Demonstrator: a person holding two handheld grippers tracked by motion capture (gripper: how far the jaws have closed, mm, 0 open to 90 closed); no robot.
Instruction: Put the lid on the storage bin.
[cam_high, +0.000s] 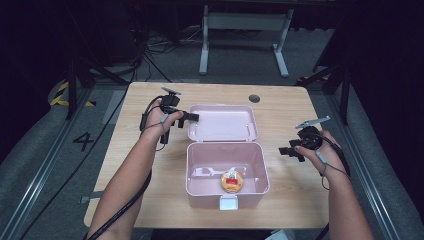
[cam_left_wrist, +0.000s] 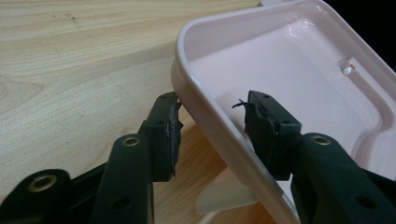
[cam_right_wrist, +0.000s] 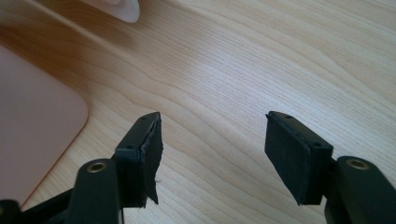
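A pale pink plastic box (cam_high: 227, 175) sits in the middle of the light wooden surface (cam_high: 295, 200), its hinged pink lid (cam_high: 223, 122) thrown back flat behind it. Down in the box, near the front wall, lies a small round orange-rimmed item with a red mark on top (cam_high: 232, 181); what it is I cannot make out from here. A white latch tab (cam_high: 228, 202) hangs at the box's front edge.

The left tongs (cam_high: 192, 118) are at the lid's left rim. In the left gripper view they straddle that rim (cam_left_wrist: 212, 126), one jaw outside over the wood and one inside the lid's hollow. The outer pad (cam_left_wrist: 170, 123) seems to touch the lid's wall, while the inner pad (cam_left_wrist: 261, 126) stands a little off it, so the rim is between the pads and not yet pinched.

The right tongs (cam_high: 286, 151) hover to the right of the box, apart from it, with the jaws spread and only bare wood between them in the right gripper view.
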